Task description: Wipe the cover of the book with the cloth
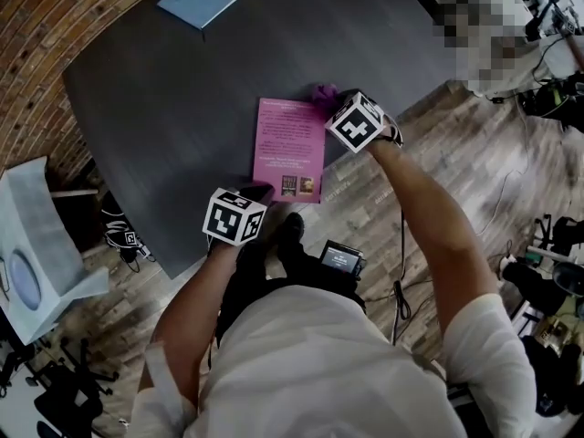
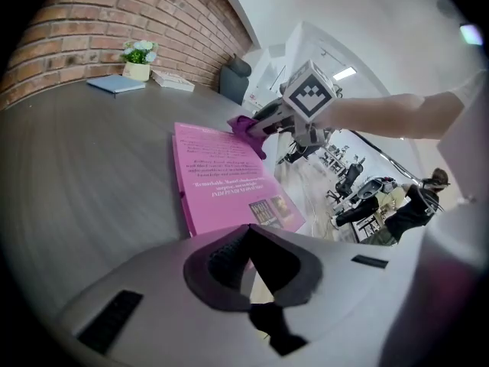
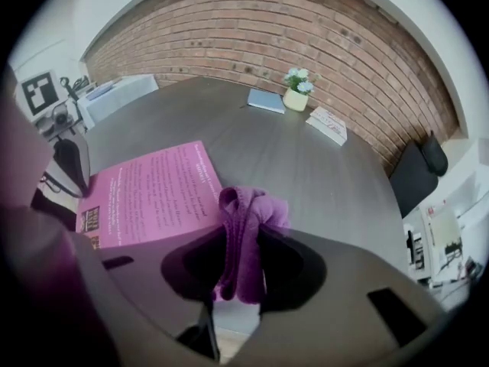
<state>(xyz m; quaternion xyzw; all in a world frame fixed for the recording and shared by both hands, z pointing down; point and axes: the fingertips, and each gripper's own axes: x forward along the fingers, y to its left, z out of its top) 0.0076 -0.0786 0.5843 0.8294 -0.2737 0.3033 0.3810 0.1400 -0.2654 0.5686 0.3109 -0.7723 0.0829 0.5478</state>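
Observation:
A pink book [image 1: 290, 147] lies flat on the dark table [image 1: 164, 99], close to its near edge. My right gripper [image 1: 339, 108] is shut on a bunched purple cloth [image 1: 323, 95], which hangs at the book's far right corner. In the right gripper view the cloth [image 3: 248, 212] sticks out between the jaws of the right gripper [image 3: 243, 239], just off the book [image 3: 153, 193]. My left gripper [image 1: 258, 191] is shut, its tips at the book's near left corner. In the left gripper view the left gripper [image 2: 248, 232] meets the near edge of the book [image 2: 221, 182].
A blue notebook [image 1: 196, 1], a small potted plant [image 3: 296, 90] and a white booklet [image 3: 327, 125] sit at the table's far side. The table's near edge [image 1: 196, 263] drops to wooden floor. A white box [image 1: 36, 245] stands at the left.

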